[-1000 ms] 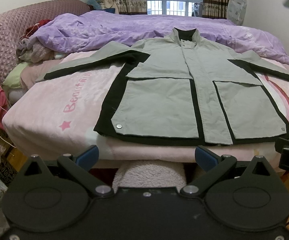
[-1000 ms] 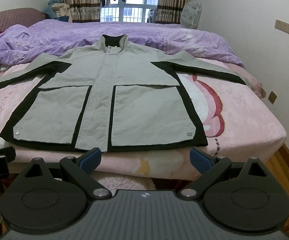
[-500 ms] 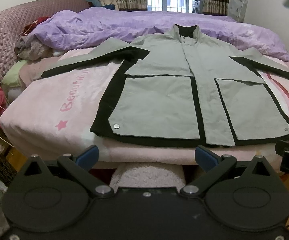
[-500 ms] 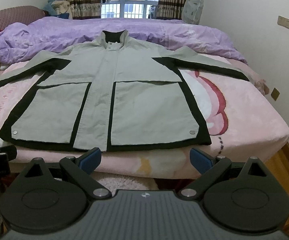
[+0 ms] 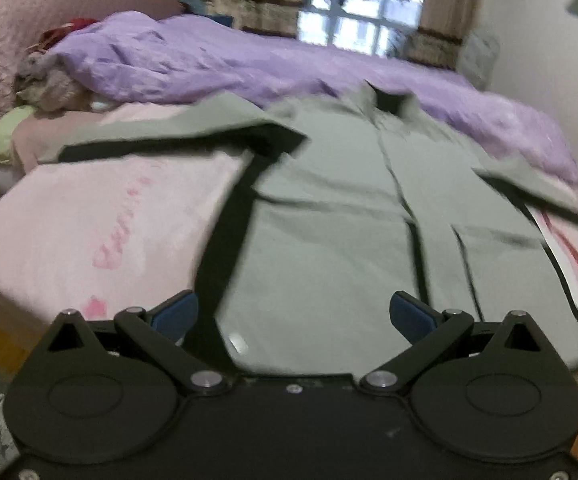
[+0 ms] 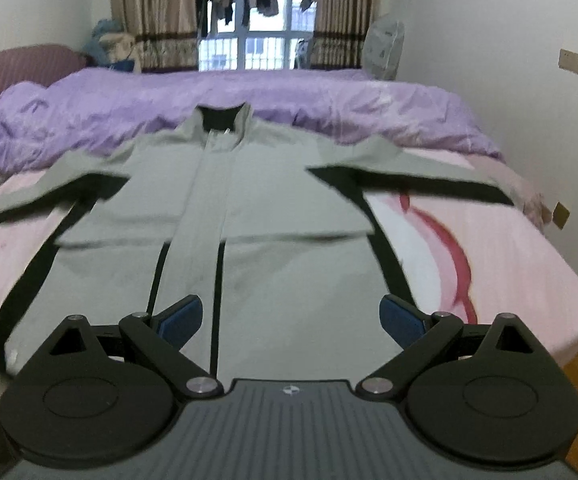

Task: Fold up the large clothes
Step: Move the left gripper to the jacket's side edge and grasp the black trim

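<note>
- Both wrist views are now brought much closer over the grey-green, black-trimmed jacket [image 5: 329, 248] than 0.5 s ago; its hem, seen earlier well ahead of the fingers, now lies between and beneath them.
- Motion blur is seen in both views, mostly the left, so a fast advance is judged to be under way.
- No fold is yet made: the jacket is spread flat, front up, sleeves out, on the pink printed bed sheet [image 5: 89, 216], collar toward the crumpled purple duvet [image 6: 129, 120].
- The left gripper [image 5: 293, 316] is held wide apart and empty above the jacket's left hem corner.
- The right gripper [image 6: 291, 316] is likewise spread wide, holding nothing, over the right pocket panel.
- A first grasp at the hem is judged to be next.
- Pink lettering on the sheet is too blurred to read; no other writing is legible.
</note>
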`<action>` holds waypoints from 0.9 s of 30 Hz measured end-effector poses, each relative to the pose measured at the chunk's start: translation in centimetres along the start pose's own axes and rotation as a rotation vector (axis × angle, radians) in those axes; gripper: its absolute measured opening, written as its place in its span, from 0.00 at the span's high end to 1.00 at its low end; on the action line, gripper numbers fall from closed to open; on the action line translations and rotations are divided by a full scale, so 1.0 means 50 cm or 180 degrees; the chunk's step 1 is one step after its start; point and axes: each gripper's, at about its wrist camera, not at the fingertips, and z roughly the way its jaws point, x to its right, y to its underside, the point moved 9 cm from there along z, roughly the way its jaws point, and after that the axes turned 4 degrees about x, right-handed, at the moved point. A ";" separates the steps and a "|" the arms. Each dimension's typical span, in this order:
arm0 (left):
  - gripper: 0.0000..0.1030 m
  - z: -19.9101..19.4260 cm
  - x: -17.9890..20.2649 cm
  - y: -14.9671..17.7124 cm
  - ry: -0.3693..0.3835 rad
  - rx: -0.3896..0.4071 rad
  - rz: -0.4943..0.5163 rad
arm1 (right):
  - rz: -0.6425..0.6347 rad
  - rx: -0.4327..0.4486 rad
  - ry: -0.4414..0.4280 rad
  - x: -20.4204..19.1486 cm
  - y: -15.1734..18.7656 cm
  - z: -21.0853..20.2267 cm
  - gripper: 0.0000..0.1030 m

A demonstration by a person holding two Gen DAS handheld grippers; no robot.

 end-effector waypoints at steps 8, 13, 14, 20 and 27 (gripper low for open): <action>0.00 0.157 -0.220 -0.162 -0.0289 0.0329 -0.0751 | 0.0208 0.0120 -0.0068 0.004 -0.116 0.137 0.00; 0.03 0.281 -0.417 -0.232 -0.0582 0.0431 -0.1468 | 0.0196 0.0412 -0.0225 -0.008 -0.168 0.236 0.00; 0.03 0.305 -0.455 -0.243 -0.0647 0.0470 -0.1587 | 0.0188 0.0389 -0.0205 -0.013 -0.175 0.256 0.00; 0.12 0.415 -0.624 -0.281 -0.0703 0.0592 -0.2328 | 0.0147 0.0084 -0.0124 -0.048 -0.178 0.382 0.00; 0.29 0.505 -0.724 -0.278 -0.0840 0.0521 -0.2720 | -0.0028 -0.0132 -0.0108 -0.102 -0.162 0.471 0.00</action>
